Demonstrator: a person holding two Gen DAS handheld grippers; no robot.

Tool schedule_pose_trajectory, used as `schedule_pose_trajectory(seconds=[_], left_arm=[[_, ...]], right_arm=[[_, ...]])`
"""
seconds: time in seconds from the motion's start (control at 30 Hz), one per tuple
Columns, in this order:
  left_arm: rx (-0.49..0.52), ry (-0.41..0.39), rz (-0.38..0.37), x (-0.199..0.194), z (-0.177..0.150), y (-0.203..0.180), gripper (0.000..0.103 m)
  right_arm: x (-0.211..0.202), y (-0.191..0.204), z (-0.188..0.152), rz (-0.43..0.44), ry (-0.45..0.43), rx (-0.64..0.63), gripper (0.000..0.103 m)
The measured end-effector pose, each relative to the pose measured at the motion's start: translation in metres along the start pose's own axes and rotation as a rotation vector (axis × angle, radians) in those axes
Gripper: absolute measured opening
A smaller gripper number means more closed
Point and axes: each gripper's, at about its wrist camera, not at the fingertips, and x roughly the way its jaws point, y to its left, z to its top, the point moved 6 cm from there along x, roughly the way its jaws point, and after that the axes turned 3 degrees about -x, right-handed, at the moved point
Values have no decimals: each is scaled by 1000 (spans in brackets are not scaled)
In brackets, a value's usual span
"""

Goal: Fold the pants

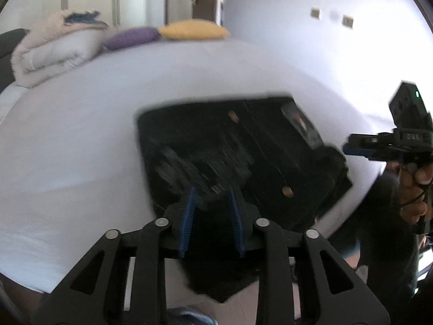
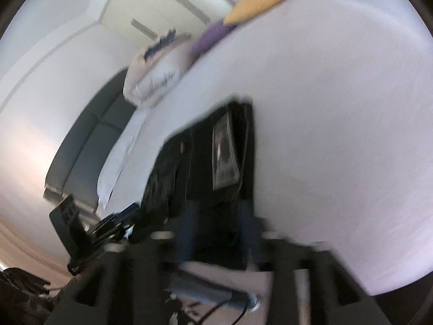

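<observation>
Black pants (image 1: 243, 157) lie folded into a rough rectangle on the white bed sheet (image 1: 81, 140), with a grey label patch (image 1: 300, 124) near the far right corner. Their near edge hangs over the bed's edge. My left gripper (image 1: 212, 191) hovers at this near edge, its blue pads (image 1: 189, 216) apart and dark cloth showing in the gap; no pad visibly presses on it. A hand holds my right gripper (image 1: 351, 147) at the pants' right side. The right wrist view is blurred: the right gripper (image 2: 217, 208) stands open over the pants (image 2: 205, 162), with the left gripper (image 2: 108, 224) at lower left.
A folded pale duvet (image 1: 54, 51), a purple cushion (image 1: 132, 38) and a yellow cushion (image 1: 193, 29) lie at the bed's far side. A dark padded headboard (image 2: 89, 140) stands by the duvet. Bare floor (image 1: 238, 306) shows below the bed's near edge.
</observation>
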Motion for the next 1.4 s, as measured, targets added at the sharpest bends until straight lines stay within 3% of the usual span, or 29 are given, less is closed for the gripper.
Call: schedule_pose_trajectory(seconds=[0.03, 0.07, 0.13, 0.3, 0.47, 0.53, 0.6, 0.73, 0.8, 0.87, 1.0, 1.13, 1.23, 1.4], left_arm=[[-34, -22, 0, -5, 8, 10, 72], [-65, -37, -4, -10, 13, 20, 103], [-146, -82, -31, -11, 25, 41, 103], [-313, 101, -145, 37, 24, 73, 103], [-343, 248, -190, 84, 10, 73, 102], [-310, 257, -186, 94, 12, 67, 98], [-294, 275, -214, 100, 18, 60, 73], [-297, 301, -207, 108, 26, 61, 57], [-306, 293, -213, 106, 30, 63, 38], [-303, 284, -223, 99, 37, 65, 28], [-252, 209, -226, 81, 75, 60, 24], [-180, 127, -212, 82, 128, 55, 24], [-146, 116, -197, 108, 158, 57, 24], [-124, 165, -169, 180, 186, 69, 24]], right_arm=[[-4, -2, 8, 0, -11, 3, 56], [-4, -5, 13, 2, -9, 12, 56], [4, -14, 24, -14, 12, 38, 56], [44, -31, 42, -6, 119, 118, 59], [80, -32, 54, 1, 188, 157, 60], [90, -28, 58, 1, 215, 161, 52], [101, -23, 58, -3, 251, 152, 46], [115, -17, 58, -24, 268, 130, 28], [111, -13, 58, -28, 252, 106, 21], [104, 3, 65, -27, 226, 59, 19], [84, 29, 90, 2, 164, -16, 18], [72, 32, 139, 28, 96, -26, 18], [79, 19, 176, 10, 73, -37, 18], [104, -22, 202, -54, 83, -6, 18]])
